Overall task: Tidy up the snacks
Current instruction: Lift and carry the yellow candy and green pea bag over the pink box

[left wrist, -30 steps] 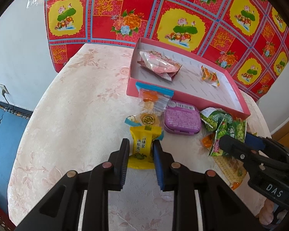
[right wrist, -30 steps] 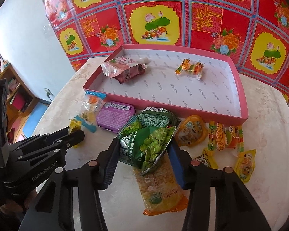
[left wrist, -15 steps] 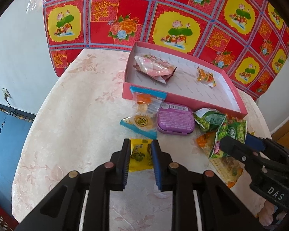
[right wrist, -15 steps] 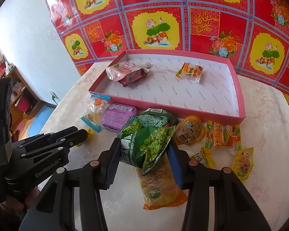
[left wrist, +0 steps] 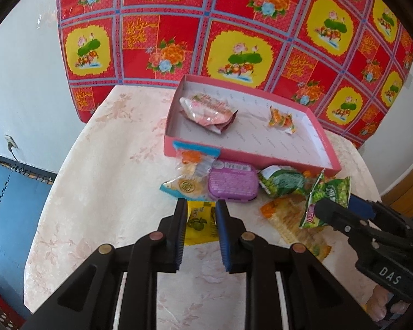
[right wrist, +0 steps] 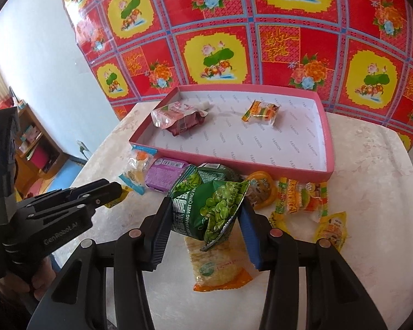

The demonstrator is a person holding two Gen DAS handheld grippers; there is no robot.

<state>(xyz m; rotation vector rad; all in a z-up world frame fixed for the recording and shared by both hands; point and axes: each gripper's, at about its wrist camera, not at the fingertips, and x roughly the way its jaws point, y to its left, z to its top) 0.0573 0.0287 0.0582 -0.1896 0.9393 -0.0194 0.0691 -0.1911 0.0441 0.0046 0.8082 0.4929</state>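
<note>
Left tool (left wrist: 199, 214) grips yellow packet (left wrist: 200, 224) — right tool (right wrist: 205, 220) grips pea bag (right wrist: 210, 210).

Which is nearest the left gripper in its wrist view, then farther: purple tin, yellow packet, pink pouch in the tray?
From the left gripper:
1. Yellow packet, between its fingers.
2. Purple tin, just ahead, slightly right, on the table.
3. Pink pouch, farthest, inside the pink tray at its left end.

Pale wall (left wrist: 27, 88) with a power socket (left wrist: 10, 140). Red-and-yellow floral cloth (right wrist: 261, 35) hangs behind the table (left wrist: 110, 165). Blue floor mat (left wrist: 11, 200) and wooden shelf (right wrist: 33, 140) stand left. Daylight throughout.
</note>
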